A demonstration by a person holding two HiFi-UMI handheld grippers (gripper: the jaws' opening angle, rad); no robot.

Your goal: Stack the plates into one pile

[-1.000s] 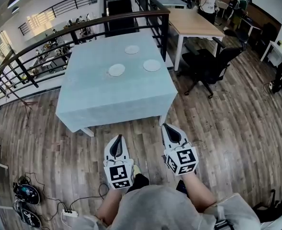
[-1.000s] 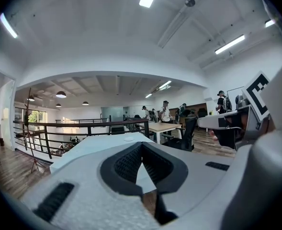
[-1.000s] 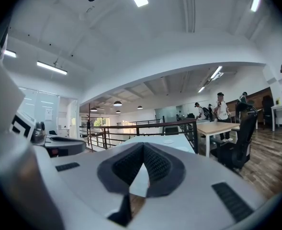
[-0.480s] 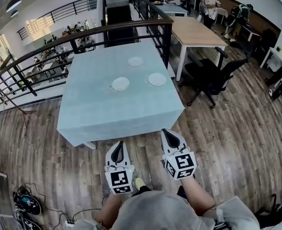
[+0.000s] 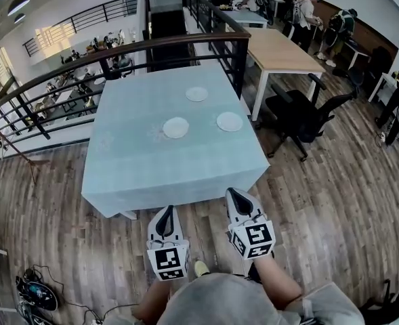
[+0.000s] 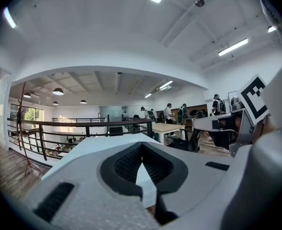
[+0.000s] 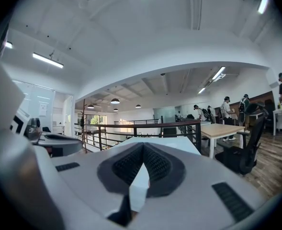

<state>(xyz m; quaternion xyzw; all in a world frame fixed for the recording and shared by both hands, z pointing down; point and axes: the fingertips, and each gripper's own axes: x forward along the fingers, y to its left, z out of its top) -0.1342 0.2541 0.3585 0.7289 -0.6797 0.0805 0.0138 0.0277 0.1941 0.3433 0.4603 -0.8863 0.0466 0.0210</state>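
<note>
Facing a table [image 5: 138,175] draped in pale blue cloth at the centre of the head view, the person holds both tools low in the frame over the wooden floor [image 5: 334,202], short of the table's near edge. Three white plates lie singly on the cloth, well apart from one another and not stacked: a far plate [image 5: 196,94] towards the upper centre, a left plate [image 5: 175,127] below it, and a right plate [image 5: 229,121] beside that. The left gripper [image 5: 166,210] sits at lower centre-left, jaws pressed together at the tips with nothing between them. The right gripper [image 5: 232,191] sits at lower centre-right, jaws likewise closed and empty. A dark railing [image 5: 118,49] runs behind the table, and an office chair [image 5: 294,110] stands to its right.
</note>
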